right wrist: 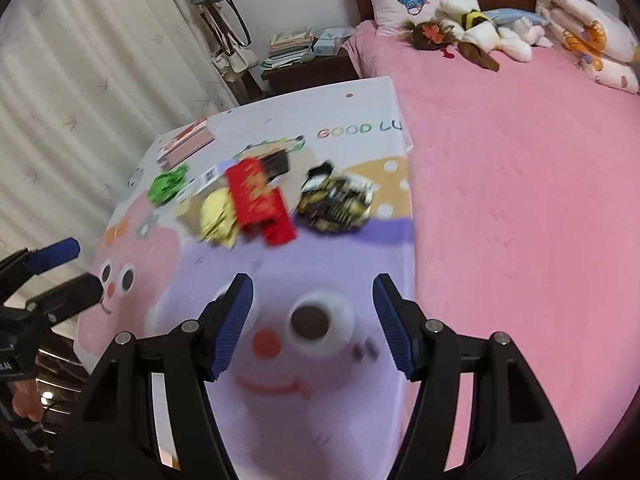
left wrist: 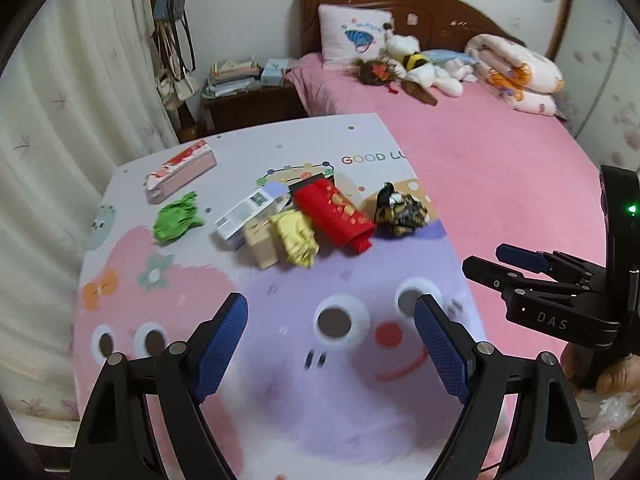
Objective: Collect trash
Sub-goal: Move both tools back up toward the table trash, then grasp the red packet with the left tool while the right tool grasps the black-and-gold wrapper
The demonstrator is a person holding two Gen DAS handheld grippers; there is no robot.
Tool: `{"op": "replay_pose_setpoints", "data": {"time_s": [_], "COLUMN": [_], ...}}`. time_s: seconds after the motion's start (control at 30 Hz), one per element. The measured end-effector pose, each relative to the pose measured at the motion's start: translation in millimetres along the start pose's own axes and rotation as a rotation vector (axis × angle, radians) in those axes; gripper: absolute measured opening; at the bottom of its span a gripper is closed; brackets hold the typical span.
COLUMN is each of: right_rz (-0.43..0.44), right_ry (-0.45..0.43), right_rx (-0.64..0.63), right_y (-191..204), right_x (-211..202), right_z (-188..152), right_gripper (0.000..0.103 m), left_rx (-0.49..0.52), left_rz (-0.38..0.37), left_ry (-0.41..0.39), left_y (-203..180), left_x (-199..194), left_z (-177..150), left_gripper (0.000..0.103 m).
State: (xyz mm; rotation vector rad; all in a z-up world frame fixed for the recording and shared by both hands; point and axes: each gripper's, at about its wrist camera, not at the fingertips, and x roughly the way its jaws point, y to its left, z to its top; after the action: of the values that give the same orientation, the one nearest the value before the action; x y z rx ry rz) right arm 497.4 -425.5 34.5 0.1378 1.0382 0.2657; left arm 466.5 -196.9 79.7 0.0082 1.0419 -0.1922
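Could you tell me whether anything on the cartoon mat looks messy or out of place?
Yes: litter sits in a loose pile mid-mat. A red packet lies askew over a yellow wrapper and small boxes; crumpled green and black-gold wrappers lie apart. Nothing looks spilled.

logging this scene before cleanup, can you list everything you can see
mat: 1, cartoon print, over bed corner
tin box: 1, pink, mat's far left
green wrapper: 1, left of pile
white box: 1, in pile
tan box: 1, in pile
yellow wrapper: 1, in pile
red packet: 1, in pile
black-gold wrapper: 1, right of pile
bed: 1, pink sheet
pillow: 1, pink, at headboard
plush toys: several, beside pillow
quilt: 1, folded, right of toys
nightstand: 1, brown, holds books
bags: several, hanging
left tongs: open, empty
right tongs: open, empty
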Motion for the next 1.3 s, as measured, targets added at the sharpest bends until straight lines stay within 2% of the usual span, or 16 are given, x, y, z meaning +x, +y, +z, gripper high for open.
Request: {"op": "replay_pose_setpoints", "data": {"time_s": [0.17, 0.27, 0.43, 0.53, 0.67, 0.77, 0.87, 1.0, 1.2, 1.3], "right_rz": [0.04, 0.06, 0.084, 0.129, 0.194, 0.226, 0.238, 0.231, 0.221, 0.221], "right_ry": [0.035, 0.06, 0.118, 0.13, 0.158, 0.164, 0.161, 0.145, 0.136, 0.133], "right_rx": [0.009, 0.021, 0.047, 0.043, 0.034, 0.027, 0.031, 0.021, 0.019, 0.019], "right_y": [-21, -20, -26, -25, -20, -21, -24, -31, -41, -43], "right_x": [51, 81, 127, 141, 150, 148, 140, 128, 120, 119], "right_z": [38, 51, 63, 60, 55, 50, 47, 43, 37, 35], "right_gripper": [0.06, 0.06, 0.06, 0.06, 0.05, 0.02, 0.017, 0.015, 0.015, 0.015], "left_rx": [-0.052, -0.094, -0.161, -0.193, -0.225, -0.264, -0.289, -0.301, -0.311, -0.308], "left_rz": [0.028, 0.044, 0.072, 0.089, 0.089, 0.062, 0.027, 0.015, 0.06, 0.073], "left_ry": [0.066, 0.082, 0.106, 0.112, 0.126, 0.145, 0.168, 0.197, 0.248, 0.263], "left_y": [-20, -20, -15, -10, -7, -7, -10, -17, -19, -19], "left_x": [65, 92, 127, 138, 150, 161, 172, 190, 218, 228], "left_z": [51, 68, 85, 86, 85, 83, 82, 86, 90, 91], "left_gripper": [0.087, 0.087, 0.086, 0.086, 0.078, 0.076, 0.07, 0.069, 0.069, 0.064]}}
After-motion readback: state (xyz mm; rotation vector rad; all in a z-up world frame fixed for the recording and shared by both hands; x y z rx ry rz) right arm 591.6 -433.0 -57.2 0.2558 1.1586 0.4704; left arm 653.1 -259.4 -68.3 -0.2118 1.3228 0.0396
